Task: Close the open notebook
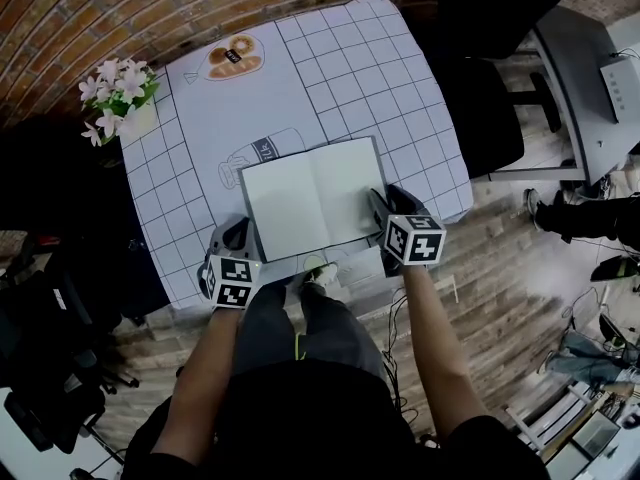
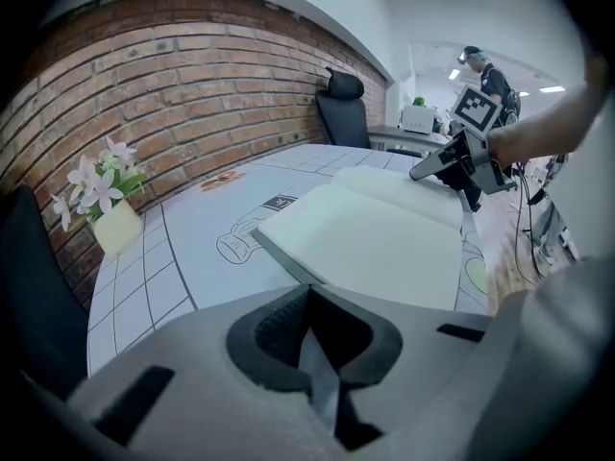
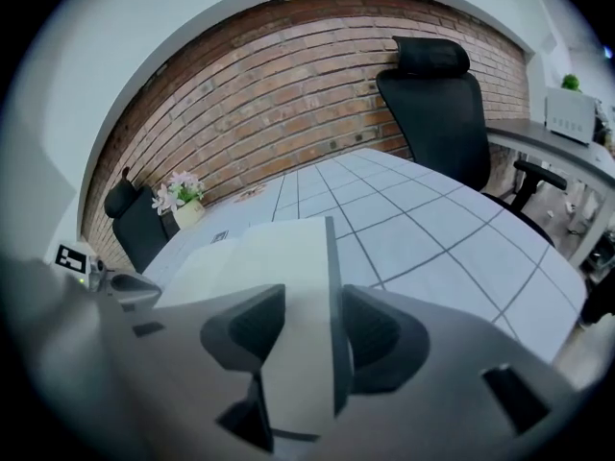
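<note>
Notebook (image 1: 313, 196) at frame centre looks light and floppy, best held by its right edge, which lies between the parted jaws of the right gripper (image 3: 309, 305); the left gripper (image 2: 307, 301) is closed, empty.

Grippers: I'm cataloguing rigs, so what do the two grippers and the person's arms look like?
The left gripper and right gripper are light grey shells with dark pads at the jaws. Each carries a white cube with black square markers. The person wears short black sleeves.
</note>
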`<state>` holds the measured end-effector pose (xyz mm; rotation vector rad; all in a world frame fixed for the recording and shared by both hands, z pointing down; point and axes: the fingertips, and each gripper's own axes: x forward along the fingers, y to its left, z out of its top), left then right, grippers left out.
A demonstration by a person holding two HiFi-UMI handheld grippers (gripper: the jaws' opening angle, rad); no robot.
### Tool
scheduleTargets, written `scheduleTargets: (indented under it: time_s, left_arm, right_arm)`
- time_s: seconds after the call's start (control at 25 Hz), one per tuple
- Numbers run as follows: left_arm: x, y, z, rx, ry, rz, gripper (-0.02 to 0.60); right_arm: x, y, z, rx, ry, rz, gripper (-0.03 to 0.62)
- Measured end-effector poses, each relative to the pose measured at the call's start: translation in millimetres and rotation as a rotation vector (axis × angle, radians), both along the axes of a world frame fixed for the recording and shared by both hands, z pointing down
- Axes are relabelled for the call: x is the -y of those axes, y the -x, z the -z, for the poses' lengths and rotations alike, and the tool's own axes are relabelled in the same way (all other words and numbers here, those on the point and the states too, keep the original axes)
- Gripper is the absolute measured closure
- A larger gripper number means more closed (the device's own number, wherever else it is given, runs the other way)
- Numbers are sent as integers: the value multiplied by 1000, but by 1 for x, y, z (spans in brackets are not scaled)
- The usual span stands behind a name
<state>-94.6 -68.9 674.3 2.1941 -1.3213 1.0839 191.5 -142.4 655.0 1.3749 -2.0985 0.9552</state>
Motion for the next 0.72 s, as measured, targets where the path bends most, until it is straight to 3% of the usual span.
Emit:
scheduleTargets:
  time_s: [0.24,0.44,0.72]
  left_arm:
    - [0,1,0,-7,-5,6,557]
    - [0,1,0,-7,-8,6,557]
    - [0,1,0,-5,-7,8,557]
  right_arm:
    - [1,-2,1,58,38,-13,421]
    - [2,-8,7,161,46,-57,485]
    - [2,-11,9,170,45,-75,530]
